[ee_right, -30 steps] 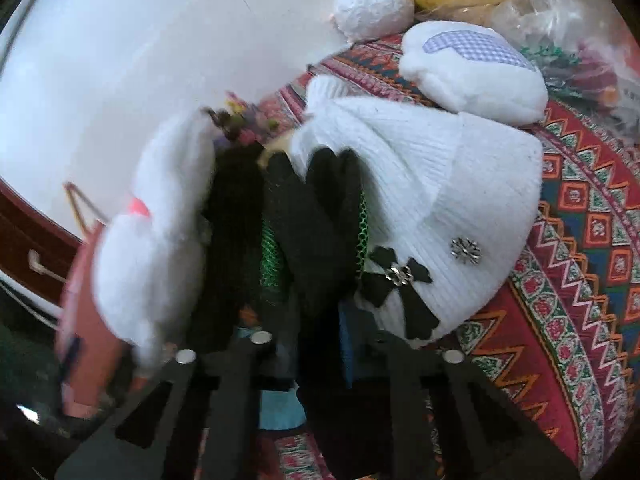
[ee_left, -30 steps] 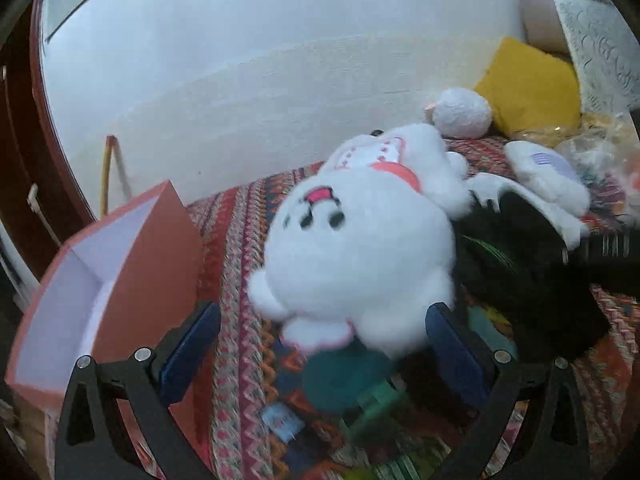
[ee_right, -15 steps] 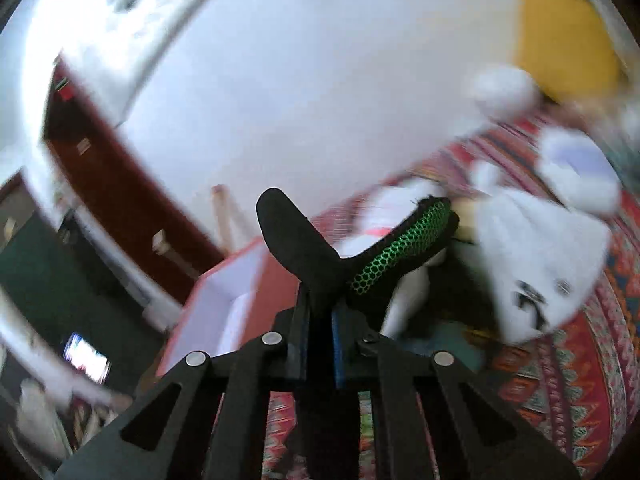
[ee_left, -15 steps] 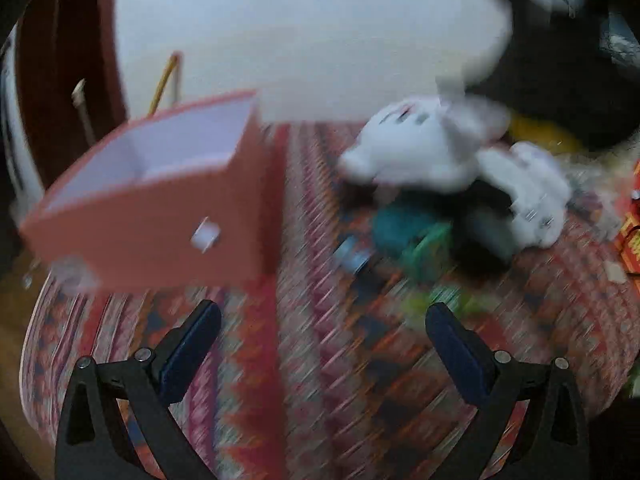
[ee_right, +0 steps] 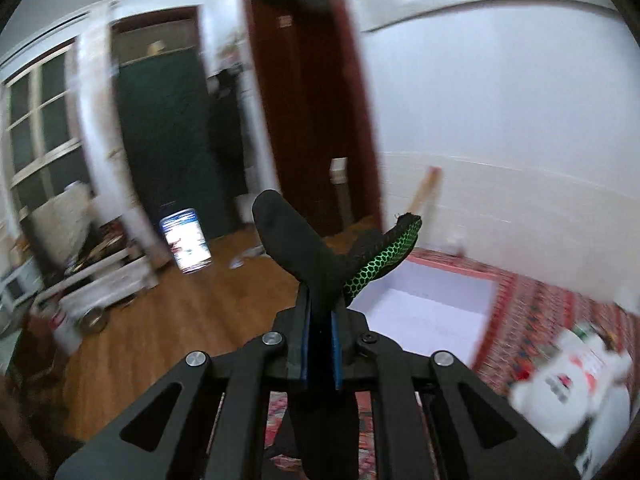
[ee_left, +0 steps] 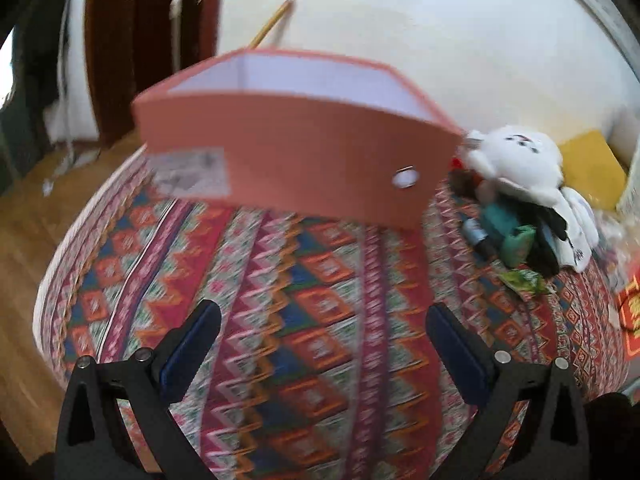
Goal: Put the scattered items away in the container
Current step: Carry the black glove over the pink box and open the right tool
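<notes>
A salmon-pink box (ee_left: pixel 296 160) with a white inside stands on the patterned bed cover (ee_left: pixel 304 320). It also shows in the right wrist view (ee_right: pixel 432 304), below and right of the fingers. My left gripper (ee_left: pixel 320 344) is open and empty, over bare cover in front of the box. My right gripper (ee_right: pixel 320 320) is shut on a black glove with green mesh (ee_right: pixel 320 256) and holds it in the air near the box's left edge. A white plush toy (ee_left: pixel 516 160) lies right of the box with a white hat (ee_left: pixel 576 220) and small items.
A teal item (ee_left: pixel 508 228) and a green packet (ee_left: pixel 524 280) lie by the plush. A yellow cushion (ee_left: pixel 592 164) sits at the far right. The bed edge drops to a wooden floor (ee_left: pixel 24 240) on the left. A dark door (ee_right: pixel 312 100) stands beyond.
My right gripper has lifted the black glove off the pile and swung left toward the box. My left gripper has pulled back from the plush and turned to face the box.
</notes>
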Demonstrator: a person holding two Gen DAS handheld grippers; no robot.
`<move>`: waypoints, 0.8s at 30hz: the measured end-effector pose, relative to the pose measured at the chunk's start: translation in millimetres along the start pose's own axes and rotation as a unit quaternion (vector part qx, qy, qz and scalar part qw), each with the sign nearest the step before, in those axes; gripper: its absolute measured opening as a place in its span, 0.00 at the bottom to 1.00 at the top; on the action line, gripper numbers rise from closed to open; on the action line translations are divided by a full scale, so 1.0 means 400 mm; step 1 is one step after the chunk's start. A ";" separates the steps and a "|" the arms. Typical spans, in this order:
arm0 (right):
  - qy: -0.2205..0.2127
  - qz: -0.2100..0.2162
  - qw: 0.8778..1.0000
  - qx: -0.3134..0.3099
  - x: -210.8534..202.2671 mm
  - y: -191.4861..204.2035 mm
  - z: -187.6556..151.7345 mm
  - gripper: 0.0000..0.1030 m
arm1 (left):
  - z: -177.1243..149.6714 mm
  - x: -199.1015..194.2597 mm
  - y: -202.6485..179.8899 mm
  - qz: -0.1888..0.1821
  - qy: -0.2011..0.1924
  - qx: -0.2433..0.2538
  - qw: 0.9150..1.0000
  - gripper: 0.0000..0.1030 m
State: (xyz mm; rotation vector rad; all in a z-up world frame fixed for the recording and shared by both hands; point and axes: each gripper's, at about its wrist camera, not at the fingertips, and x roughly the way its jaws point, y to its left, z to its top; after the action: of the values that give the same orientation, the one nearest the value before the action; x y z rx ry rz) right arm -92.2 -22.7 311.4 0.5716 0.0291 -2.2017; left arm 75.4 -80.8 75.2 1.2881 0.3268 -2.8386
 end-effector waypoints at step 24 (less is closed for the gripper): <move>0.026 0.055 0.997 -0.057 0.228 0.064 0.047 0.07 | 0.044 -0.002 0.107 0.016 -0.022 -0.027 0.999 1.00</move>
State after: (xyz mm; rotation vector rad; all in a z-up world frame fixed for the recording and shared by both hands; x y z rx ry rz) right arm -130.1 -109.9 295.0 0.5537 0.1454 -2.0639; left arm 66.9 -125.9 79.0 1.2094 0.3751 -2.8054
